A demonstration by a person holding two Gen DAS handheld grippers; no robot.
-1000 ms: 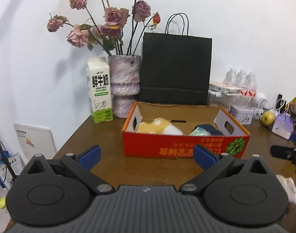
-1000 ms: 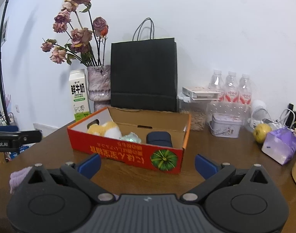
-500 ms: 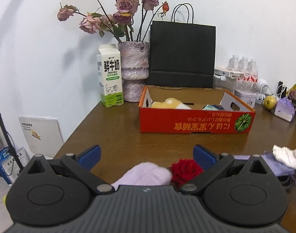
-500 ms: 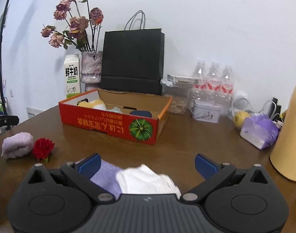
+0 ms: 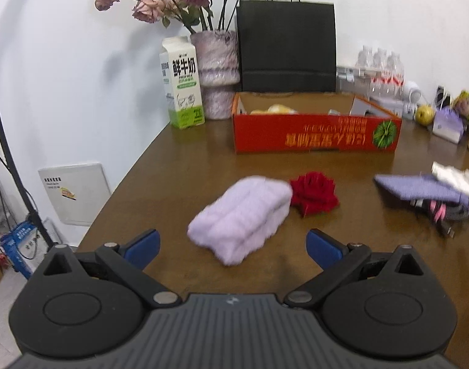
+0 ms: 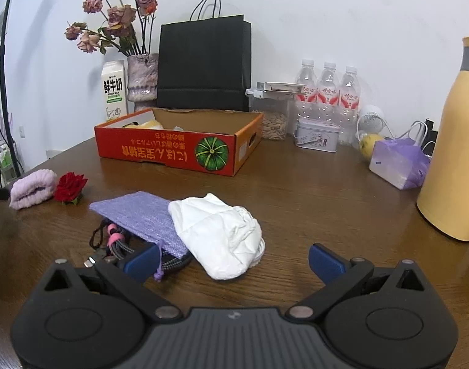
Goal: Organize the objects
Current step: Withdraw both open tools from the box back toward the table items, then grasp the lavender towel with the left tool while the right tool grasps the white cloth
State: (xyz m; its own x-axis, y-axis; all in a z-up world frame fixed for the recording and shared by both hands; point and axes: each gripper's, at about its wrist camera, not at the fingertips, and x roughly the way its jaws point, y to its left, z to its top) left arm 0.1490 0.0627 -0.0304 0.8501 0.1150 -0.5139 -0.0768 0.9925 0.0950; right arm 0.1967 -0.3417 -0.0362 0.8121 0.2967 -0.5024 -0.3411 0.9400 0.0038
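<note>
1. Both tools had drawn back from the red cardboard box since the previous second, bringing the loose items on the table into view.
2. Left tool: jaws stood wide apart, holding nothing, just short of the lilac rolled towel.
3. Red rose head lay touching the towel's far right end.
4. Right tool: jaws stood wide apart, empty, with the white cloth lying between and just ahead of them.
5. White cloth overlapped the purple pouch; a coiled cable lay under the pouch's near edge.
6. Box stood farther back, before the black paper bag, with a yellow item inside.
</note>
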